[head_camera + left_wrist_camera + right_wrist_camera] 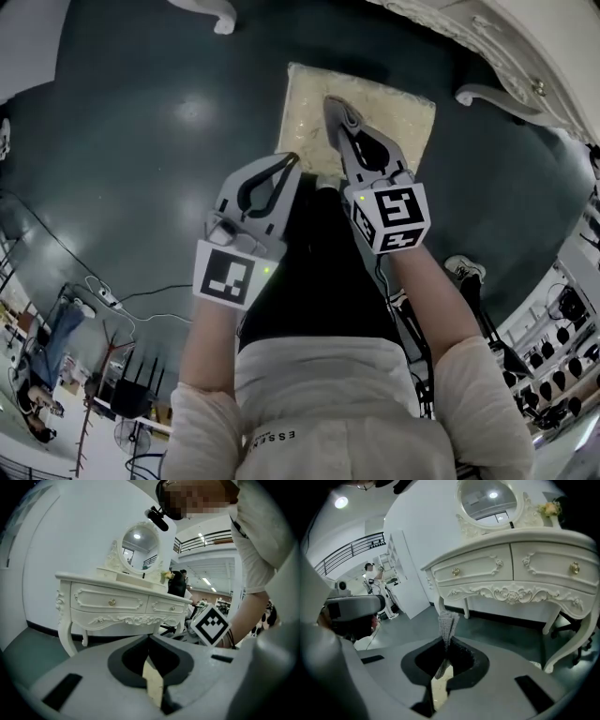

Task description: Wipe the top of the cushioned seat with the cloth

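The cushioned seat [375,112] is a cream square on the dark floor, right below me. My right gripper [330,101] hangs over its left half, shut on a grey knitted cloth [447,623] that sticks up past the jaw tips in the right gripper view. Through the slit under those jaws a strip of the cream seat [439,691] shows. My left gripper [292,157] is at the seat's near left corner, shut, with nothing in it. In the left gripper view its jaws [149,638] meet, with a sliver of seat [153,686] below them.
A white carved dressing table [122,604] with an oval mirror [139,545] stands just beyond the seat; its curved edge [525,56] and legs [214,17] frame the top of the head view. The person's dark-trousered legs [319,272] are at the seat's near edge. Cables [112,300] lie at the left.
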A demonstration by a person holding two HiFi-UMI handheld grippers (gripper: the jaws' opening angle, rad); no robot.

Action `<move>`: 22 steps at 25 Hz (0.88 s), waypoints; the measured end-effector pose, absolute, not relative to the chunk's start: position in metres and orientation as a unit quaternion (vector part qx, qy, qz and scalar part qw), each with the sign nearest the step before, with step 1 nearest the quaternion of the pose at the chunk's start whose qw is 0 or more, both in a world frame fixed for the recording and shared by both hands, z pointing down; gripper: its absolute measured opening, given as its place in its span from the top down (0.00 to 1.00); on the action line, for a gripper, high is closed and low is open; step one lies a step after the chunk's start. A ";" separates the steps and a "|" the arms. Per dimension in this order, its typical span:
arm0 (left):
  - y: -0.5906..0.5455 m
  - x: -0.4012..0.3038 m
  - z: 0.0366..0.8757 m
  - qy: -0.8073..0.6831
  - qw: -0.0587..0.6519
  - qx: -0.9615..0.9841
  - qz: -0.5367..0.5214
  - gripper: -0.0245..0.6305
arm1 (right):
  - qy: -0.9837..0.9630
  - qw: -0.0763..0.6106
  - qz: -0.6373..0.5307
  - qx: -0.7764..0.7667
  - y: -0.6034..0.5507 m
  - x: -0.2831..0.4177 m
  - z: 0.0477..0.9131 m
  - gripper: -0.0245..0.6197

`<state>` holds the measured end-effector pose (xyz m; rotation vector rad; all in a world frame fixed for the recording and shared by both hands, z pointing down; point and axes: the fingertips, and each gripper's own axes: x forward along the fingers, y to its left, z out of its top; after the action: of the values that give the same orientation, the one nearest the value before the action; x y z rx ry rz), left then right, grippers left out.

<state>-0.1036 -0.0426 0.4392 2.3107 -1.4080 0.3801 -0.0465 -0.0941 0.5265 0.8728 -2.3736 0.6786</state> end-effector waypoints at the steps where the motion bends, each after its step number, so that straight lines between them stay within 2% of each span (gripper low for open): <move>1: -0.045 -0.106 0.449 -0.502 0.202 0.830 0.137 0.96 | -0.873 0.262 0.255 0.324 -0.098 -0.050 0.539 0.92; 9: -0.062 -0.130 0.513 -0.497 0.189 0.834 0.145 0.96 | -0.855 0.285 0.277 0.333 -0.113 -0.075 0.623 0.92; 22: -0.069 -0.145 0.547 -0.495 0.187 0.838 0.132 0.96 | -0.835 0.345 0.281 0.325 -0.128 -0.103 0.690 0.92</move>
<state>-0.1447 -0.0690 0.5466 2.3594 -1.3950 0.3730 -0.1031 -0.1283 0.6902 0.8443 -2.1670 0.7284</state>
